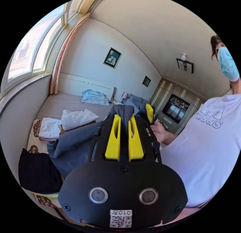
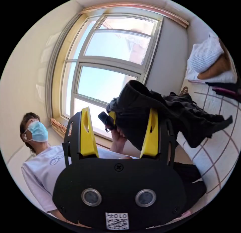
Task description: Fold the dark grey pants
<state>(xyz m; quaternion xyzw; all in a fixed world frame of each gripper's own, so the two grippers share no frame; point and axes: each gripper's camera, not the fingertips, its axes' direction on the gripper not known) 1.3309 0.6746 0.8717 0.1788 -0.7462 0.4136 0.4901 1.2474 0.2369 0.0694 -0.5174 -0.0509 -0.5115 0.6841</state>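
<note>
Dark grey pants [image 1: 75, 145] hung lifted off the bed, pinched in the left tool [image 1: 124, 122]; the right tool [image 2: 118, 127] stood wide apart beside them, ready to grab.

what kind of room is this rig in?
Likely a bedroom in a home: a bed with folded clothes stacked on it, framed pictures on the wall, a large window, and a TV unit at the far end.

Pale walls [image 1: 82, 55] carry two framed pictures [image 1: 112, 57]; a large multi-pane window [image 2: 108, 65] admits bright daylight; a bed [image 1: 62, 102] holds folded clothes [image 1: 77, 118]; a television [image 1: 173, 110] sits in a wall unit.
</note>
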